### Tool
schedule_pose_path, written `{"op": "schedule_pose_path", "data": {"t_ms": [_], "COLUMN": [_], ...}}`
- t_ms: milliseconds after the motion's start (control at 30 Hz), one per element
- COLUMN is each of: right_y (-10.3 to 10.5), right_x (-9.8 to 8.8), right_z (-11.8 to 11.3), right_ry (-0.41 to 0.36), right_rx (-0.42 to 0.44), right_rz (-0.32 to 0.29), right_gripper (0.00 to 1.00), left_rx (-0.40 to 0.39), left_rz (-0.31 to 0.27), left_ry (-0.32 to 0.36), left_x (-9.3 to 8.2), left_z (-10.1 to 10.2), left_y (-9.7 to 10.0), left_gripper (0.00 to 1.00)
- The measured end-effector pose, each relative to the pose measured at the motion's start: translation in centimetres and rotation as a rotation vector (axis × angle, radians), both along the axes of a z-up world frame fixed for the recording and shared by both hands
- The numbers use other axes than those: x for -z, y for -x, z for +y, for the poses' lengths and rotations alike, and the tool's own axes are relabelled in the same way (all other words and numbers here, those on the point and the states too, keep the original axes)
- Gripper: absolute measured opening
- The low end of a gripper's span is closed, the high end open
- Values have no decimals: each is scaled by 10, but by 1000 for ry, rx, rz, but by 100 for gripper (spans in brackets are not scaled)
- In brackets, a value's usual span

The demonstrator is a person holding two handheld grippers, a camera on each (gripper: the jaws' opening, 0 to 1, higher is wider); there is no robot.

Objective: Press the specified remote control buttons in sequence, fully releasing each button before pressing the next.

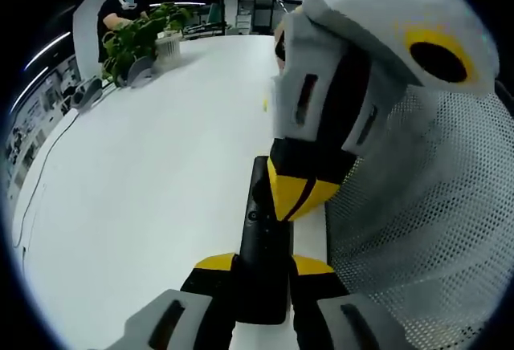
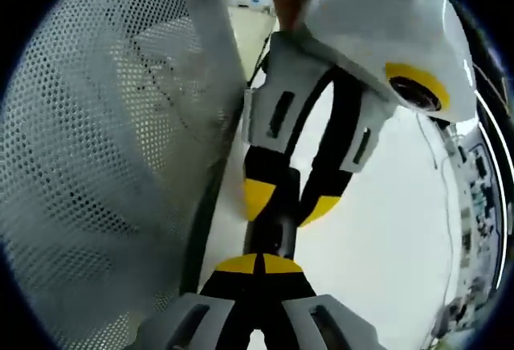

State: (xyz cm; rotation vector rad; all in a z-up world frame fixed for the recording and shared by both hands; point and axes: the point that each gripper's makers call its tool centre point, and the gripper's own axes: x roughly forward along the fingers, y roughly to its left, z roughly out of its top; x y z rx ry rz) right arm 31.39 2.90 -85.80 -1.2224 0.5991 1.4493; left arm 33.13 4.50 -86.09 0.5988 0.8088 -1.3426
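Note:
A slim black remote control (image 1: 259, 242) lies lengthwise between the yellow-tipped fingers of my left gripper (image 1: 263, 274), which is shut on its near end and holds it above the white table (image 1: 144, 173). My right gripper (image 1: 301, 196) comes in from the upper right with its jaws together, and its yellow tip sits on the remote's right side near the middle. In the right gripper view, my right gripper (image 2: 259, 264) is shut with its tips against the remote (image 2: 277, 234). The left gripper (image 2: 289, 201) grips the remote from the far side. The buttons under the tip are hidden.
A grey mesh chair back (image 1: 426, 229) (image 2: 96, 141) stands close beside both grippers. A potted plant (image 1: 136, 37) and a seated person (image 1: 124, 5) are at the table's far end. A thin cable (image 1: 32, 181) runs along the table's left edge.

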Motion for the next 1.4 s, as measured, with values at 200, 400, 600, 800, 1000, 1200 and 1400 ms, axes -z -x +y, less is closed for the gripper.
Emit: {"op": "schedule_pose_path", "data": {"t_ms": [200, 400, 600, 800, 1000, 1200, 1400], "right_y": [-2, -1, -1, -3, -9, -19, -19], "right_x": [0, 0, -1, -4, -4, -7, -4], "right_z": [1, 1, 3, 2, -1, 0, 1], "right_ry": [20, 25, -29, -110, -110, -114, -77], "right_rx": [-11, -36, 53, 216, 253, 273, 231], "right_rz": [13, 6, 83, 180, 155, 148, 139], "right_gripper": [0, 0, 0, 0, 0, 0, 0], "left_rx": [3, 4, 3, -1, -5, -6, -10], "left_rz": [-2, -3, -1, 0, 3, 4, 6], "left_ry": [-1, -3, -2, 1, 4, 5, 9], "left_x": [0, 0, 0, 0, 0, 0, 0], "left_z": [0, 0, 0, 0, 0, -1, 0], "left_y": [0, 0, 0, 0, -1, -1, -2], "left_gripper": [25, 25, 25, 25, 25, 25, 25]}}
